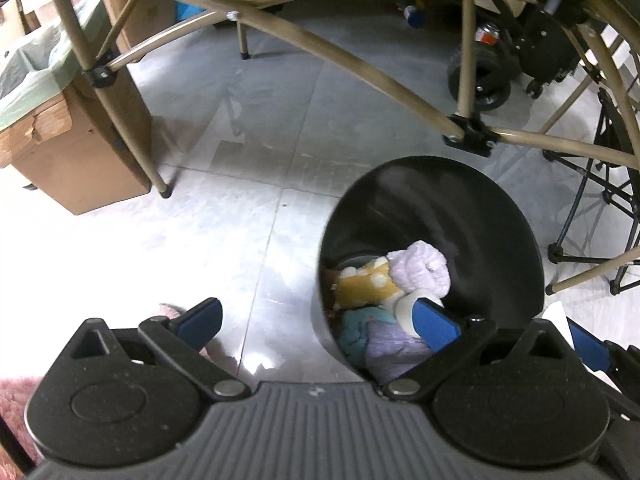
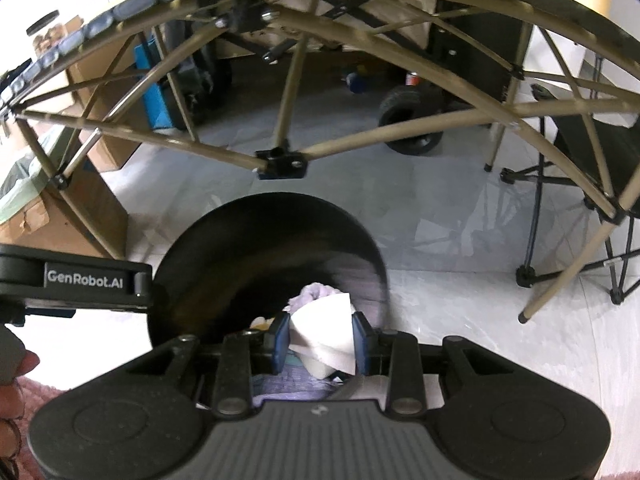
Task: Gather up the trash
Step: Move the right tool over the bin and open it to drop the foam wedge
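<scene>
My right fingers (image 2: 319, 338) pinch a crumpled white tissue (image 2: 322, 332) directly over the black bin (image 2: 224, 248), so it falls inside among the scraps; my left fingers (image 1: 320, 320) spread wide, empty.

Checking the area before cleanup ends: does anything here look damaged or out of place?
The cardboard box at the left has a torn, crumpled top edge under its green liner. Otherwise nothing stands out.

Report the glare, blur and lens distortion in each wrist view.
Left wrist view: glare blows out the floor at left; straight table legs bow into arcs. Right wrist view: the bin rim smears with blur; corners vignette dark; frame tubes curve.
</scene>
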